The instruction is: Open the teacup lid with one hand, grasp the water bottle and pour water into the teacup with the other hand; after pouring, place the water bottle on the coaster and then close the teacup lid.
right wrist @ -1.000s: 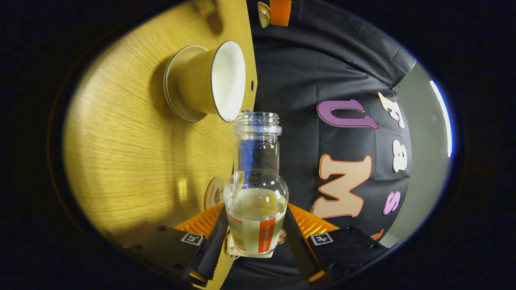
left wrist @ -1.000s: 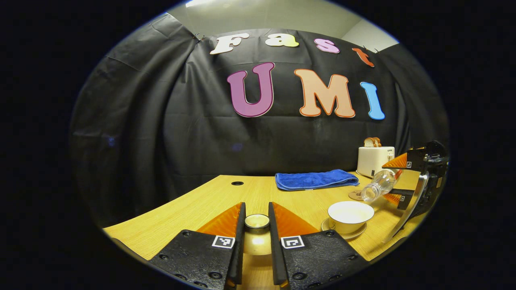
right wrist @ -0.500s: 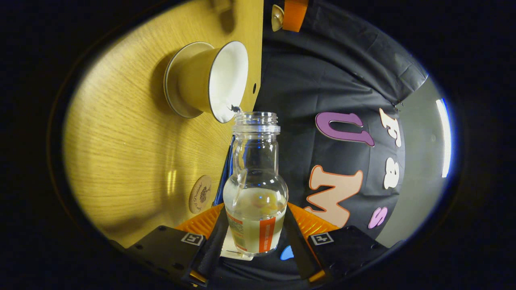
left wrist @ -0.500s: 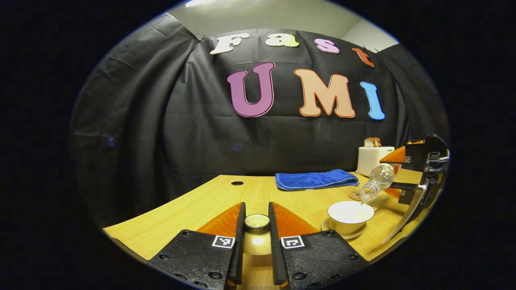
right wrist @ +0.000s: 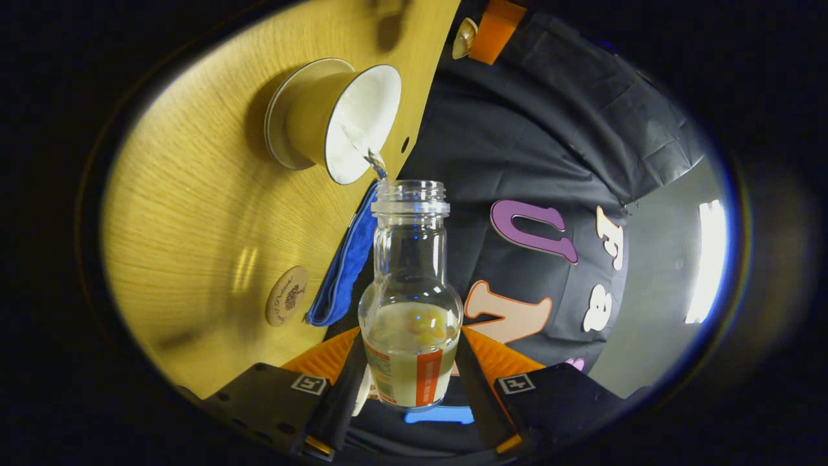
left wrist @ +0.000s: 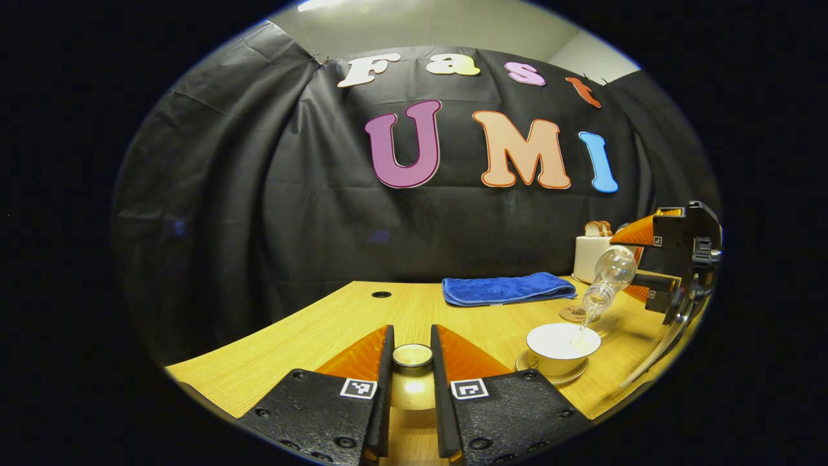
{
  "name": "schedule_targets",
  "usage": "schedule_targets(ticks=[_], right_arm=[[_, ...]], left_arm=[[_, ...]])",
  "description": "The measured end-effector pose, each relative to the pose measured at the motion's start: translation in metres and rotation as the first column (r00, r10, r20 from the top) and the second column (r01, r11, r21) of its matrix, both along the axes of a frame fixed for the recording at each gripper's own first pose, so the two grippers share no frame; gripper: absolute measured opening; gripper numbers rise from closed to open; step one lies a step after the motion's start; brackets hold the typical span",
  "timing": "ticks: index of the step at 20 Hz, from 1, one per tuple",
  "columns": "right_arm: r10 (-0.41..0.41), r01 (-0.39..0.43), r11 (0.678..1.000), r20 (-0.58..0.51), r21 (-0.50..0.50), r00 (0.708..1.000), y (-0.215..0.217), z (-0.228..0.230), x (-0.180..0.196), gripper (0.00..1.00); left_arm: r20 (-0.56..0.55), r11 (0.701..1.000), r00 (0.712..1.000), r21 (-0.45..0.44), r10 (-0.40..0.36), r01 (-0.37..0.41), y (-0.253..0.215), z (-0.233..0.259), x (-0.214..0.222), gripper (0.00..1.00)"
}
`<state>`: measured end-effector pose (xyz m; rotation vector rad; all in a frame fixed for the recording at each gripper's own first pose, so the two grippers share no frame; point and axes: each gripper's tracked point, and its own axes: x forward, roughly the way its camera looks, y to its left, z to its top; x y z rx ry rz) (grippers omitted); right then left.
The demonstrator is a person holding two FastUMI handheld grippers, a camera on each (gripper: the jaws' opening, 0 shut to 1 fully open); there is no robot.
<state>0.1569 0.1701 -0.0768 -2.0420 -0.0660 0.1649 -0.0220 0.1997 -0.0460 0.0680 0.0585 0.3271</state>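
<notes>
Lid [left wrist: 413,356]: we keep it clamped between the left gripper [left wrist: 411,362] fingers, clear of the pour. Water bottle [right wrist: 411,310]: right gripper [right wrist: 410,372] grips its base, mouth tipped beyond the fingertips, streaming into the teacup [right wrist: 336,120]. Coaster [right wrist: 286,295]: free, beside the fingers.

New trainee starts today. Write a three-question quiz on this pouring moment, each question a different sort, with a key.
1. True or false: water is streaming from the tilted clear glass bottle into the white teacup.
2. What does the left tool grip?
A. round teacup lid
B. folded blue towel
C. round wooden coaster
3. Fill in: the teacup stands on a white ____.

Key: 1 true; 2 A; 3 saucer.
</notes>
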Motion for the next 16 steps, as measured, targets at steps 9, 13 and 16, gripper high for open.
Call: schedule_targets(ticks=[9, 13, 16], right_arm=[[0.078, -0.074, 0.995, 0.046, -0.072, 0.996, 0.011, 0.02, 0.008, 0.8], [0.097, -0.092, 0.992, 0.053, -0.085, 0.994, 0.014, 0.021, 0.007, 0.81], [0.082, -0.081, 0.996, 0.019, -0.042, 0.996, 0.011, 0.013, 0.003, 0.8]], left_arm=[[0.0, 1.0, 1.0, 0.001, 0.0, 0.0, 0.0, 0.0, -0.001, 0.27], [0.0, 1.0, 1.0, 0.001, 0.0, 0.0, 0.0, 0.0, 0.0, 0.27], [0.0, 1.0, 1.0, 0.0, 0.0, 0.0, 0.0, 0.0, 0.0, 0.27]])
